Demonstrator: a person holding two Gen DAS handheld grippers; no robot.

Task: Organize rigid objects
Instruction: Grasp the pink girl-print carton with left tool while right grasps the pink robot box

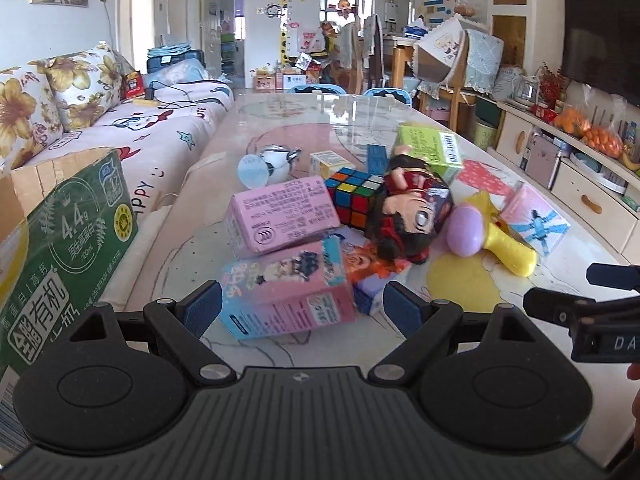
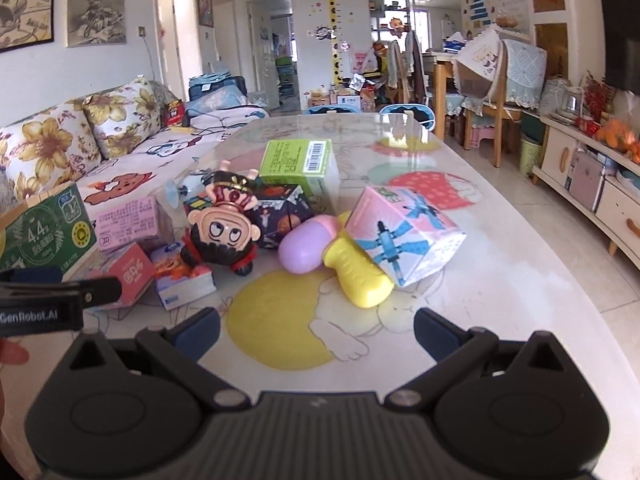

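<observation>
A heap of toys and small boxes lies on the glass-topped table (image 1: 280,120). My left gripper (image 1: 302,306) is open, its blue pads either side of a pink and blue cartoon box (image 1: 286,292) lying flat. Behind that box are a pink box (image 1: 280,220), a colour cube (image 1: 354,196), a doll (image 1: 408,216) and a green box (image 1: 432,148). My right gripper (image 2: 318,334) is open over bare table, short of a yellow and purple toy (image 2: 352,268) and a pink box with blue print (image 2: 404,236). The doll (image 2: 224,228) lies left of them.
A green milk carton box (image 1: 68,248) stands open at the table's left edge, beside a sofa (image 1: 140,132). Chairs and a wooden table stand beyond the far end. A low cabinet (image 2: 592,184) runs along the right wall. The right gripper's side (image 1: 580,312) shows at the left view's right edge.
</observation>
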